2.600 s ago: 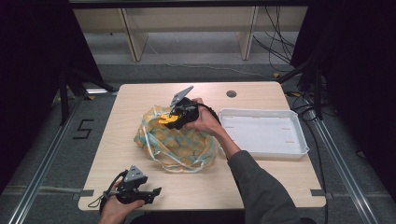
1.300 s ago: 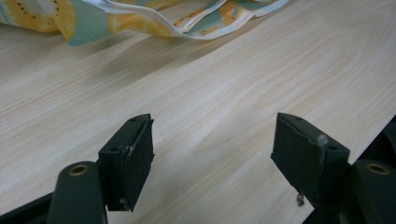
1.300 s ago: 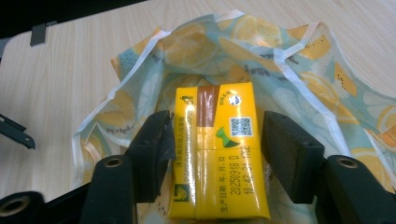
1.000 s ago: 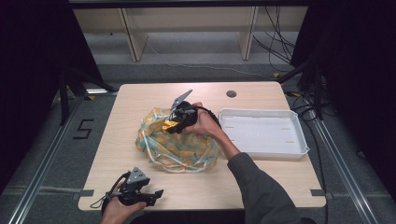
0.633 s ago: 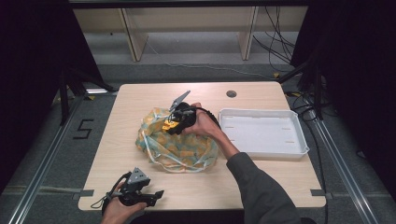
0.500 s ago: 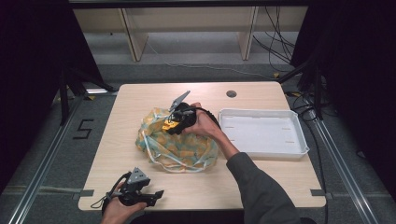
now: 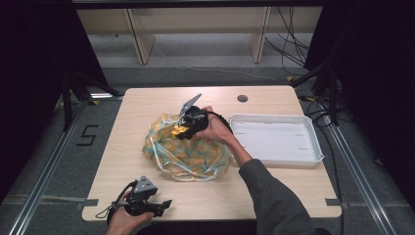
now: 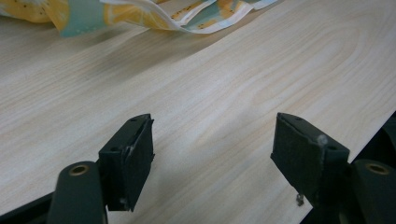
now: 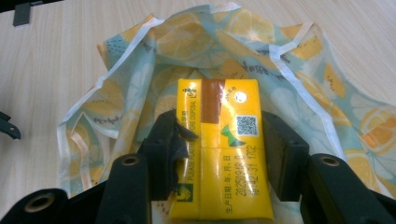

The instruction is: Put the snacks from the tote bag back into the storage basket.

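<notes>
While the right gripper (image 9: 219, 154) clamps a yellow tissue pack (image 9: 220, 149), its jaws just narrowed on it, above the fruit-print bag (image 7: 188, 149) at the surface's (image 7: 147, 105) centre, the unpacking looks barely begun. At three o'clock the white tray (image 7: 313, 142) holds nothing. Left gripper (image 8: 212, 163) rests released at seven o'clock.

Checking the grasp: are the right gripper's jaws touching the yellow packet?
Touching. In the right gripper view, the right gripper has both black pads against the sides of the yellow packet, no gap on either side, above the fruit-print bag.
</notes>
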`<action>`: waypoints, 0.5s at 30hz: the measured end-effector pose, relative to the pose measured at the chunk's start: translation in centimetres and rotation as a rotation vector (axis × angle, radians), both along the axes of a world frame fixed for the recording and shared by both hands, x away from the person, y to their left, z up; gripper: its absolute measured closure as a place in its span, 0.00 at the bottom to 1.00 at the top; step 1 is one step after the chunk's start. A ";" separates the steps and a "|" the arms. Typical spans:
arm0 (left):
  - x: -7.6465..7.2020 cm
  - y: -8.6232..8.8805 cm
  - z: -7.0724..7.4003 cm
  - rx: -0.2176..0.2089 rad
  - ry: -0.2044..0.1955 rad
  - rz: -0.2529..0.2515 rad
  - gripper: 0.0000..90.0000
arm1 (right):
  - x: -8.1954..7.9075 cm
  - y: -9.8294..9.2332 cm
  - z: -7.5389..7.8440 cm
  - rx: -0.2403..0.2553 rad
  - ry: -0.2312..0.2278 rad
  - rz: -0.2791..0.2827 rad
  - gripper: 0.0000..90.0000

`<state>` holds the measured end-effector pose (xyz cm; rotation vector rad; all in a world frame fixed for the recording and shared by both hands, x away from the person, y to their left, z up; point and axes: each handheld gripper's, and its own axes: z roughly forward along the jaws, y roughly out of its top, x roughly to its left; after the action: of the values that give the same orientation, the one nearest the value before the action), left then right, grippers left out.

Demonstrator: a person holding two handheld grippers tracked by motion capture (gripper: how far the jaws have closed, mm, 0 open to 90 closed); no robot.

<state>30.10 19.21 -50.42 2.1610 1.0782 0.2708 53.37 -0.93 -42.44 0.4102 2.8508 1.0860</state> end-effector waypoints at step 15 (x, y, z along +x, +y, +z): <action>-0.1 -0.2 -0.1 0.005 0.001 -0.011 0.32 | -0.7 -0.6 1.0 0.049 -0.010 -0.018 0.49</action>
<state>30.01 19.01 -50.52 2.1713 1.0667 0.2671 52.64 -1.52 -41.48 0.4311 2.8114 1.1541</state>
